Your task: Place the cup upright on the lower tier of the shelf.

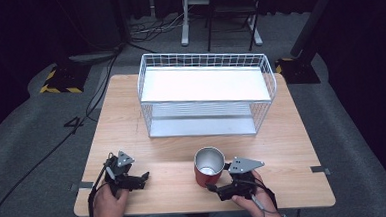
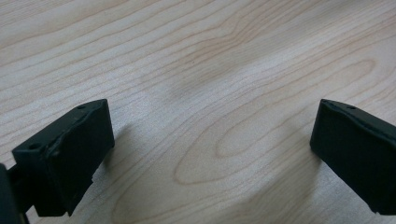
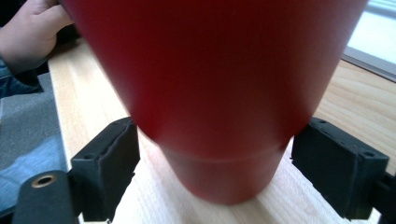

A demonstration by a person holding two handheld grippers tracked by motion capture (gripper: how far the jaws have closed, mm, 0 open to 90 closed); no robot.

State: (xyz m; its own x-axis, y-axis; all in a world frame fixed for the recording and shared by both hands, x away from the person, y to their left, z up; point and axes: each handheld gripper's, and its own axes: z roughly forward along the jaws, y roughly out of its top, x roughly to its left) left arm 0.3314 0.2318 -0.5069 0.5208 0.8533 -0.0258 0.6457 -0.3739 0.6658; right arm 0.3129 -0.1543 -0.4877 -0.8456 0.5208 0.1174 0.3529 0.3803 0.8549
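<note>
**Right tongs around the red cup, not yet gripping**

The right gripper has its jaws apart, one on each side of the narrow foot of a red cup; a sliver of gap shows on both sides, so the pads look close to the wall but not pressing. The left gripper is spread wide over bare wood with nothing between its jaws.

To grip well, I would close evenly on the tapered lower part, keeping the jaws level so the cup cannot squirm upward out of the taper, and squeeze firmly before lifting.

The cup stands upright near the front edge of the wooden table, its metal-lined mouth open to the top. Behind it, well apart, sits a white wire shelf rack with two tiers.

Counted: two grippers, one cup, one rack, one table.
</note>
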